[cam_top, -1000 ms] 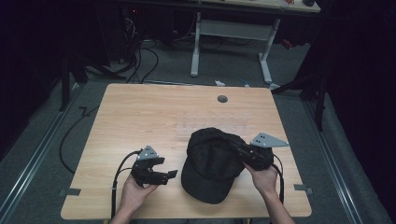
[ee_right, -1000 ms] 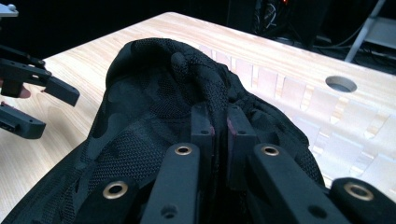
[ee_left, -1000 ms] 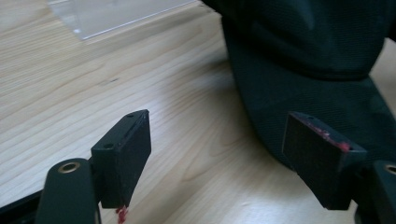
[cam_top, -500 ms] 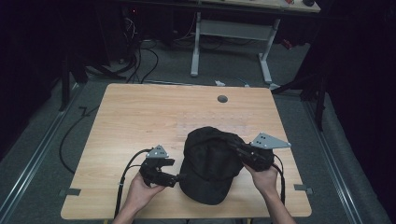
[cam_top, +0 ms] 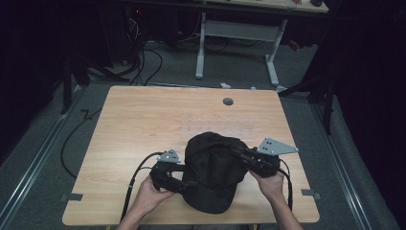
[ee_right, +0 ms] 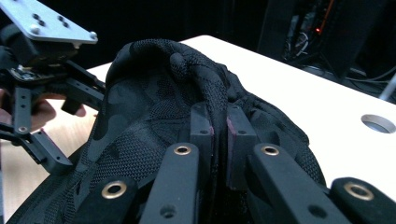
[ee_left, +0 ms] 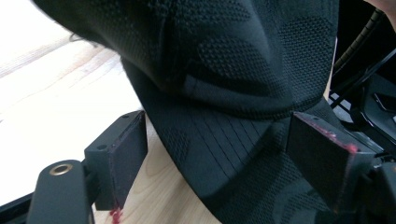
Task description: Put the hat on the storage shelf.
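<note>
Pinching the cap (cam_top: 214,163) crown, the right gripper (ee_right: 218,128) grips; the left gripper (ee_left: 219,154) gapes astride its brim, unclosed.

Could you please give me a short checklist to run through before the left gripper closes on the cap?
1. Right gripper pinching the black cap: ok, jaws shut on a fold of the crown.
2. Left gripper open: ok, jaws spread wide.
3. Brim between the left jaws: ok.
4. Brim deep enough for a firm hold: cannot tell.
5. Cap resting on the table: ok.
6. Left cable away from the jaws: ok.
</note>
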Motion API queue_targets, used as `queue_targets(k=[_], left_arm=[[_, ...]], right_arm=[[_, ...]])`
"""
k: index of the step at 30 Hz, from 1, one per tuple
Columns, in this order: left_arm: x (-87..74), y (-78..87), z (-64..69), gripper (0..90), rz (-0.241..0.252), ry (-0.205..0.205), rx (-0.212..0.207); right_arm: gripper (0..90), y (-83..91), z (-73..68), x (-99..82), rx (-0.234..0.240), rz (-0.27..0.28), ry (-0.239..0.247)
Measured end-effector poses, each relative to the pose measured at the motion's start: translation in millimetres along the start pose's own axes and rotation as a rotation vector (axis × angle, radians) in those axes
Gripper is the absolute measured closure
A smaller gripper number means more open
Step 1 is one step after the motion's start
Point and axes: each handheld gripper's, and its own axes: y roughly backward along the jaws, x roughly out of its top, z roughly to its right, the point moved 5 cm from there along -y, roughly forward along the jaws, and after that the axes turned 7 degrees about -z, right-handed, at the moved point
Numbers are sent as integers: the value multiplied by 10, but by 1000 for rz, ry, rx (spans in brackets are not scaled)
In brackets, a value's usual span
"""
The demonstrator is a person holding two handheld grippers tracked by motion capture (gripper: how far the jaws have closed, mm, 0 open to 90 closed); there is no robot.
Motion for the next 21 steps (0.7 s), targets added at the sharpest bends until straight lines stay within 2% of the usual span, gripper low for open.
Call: queue_targets(k=[4, 8, 13, 21], left_arm=[[-6, -12, 15, 208, -15, 15, -24], [-16, -6, 49, 246, -22, 19, -44], [-12, 49, 62, 329, -8, 26, -61], [-22, 92, 86, 436, -3, 11, -66]], right_arm=[[843, -1, -24, 18, 20, 14, 13], [843, -20, -39, 26, 30, 21, 24], [840, -39, -8, 24, 24, 27, 26], [832, -55, 17, 26, 2, 26, 37]])
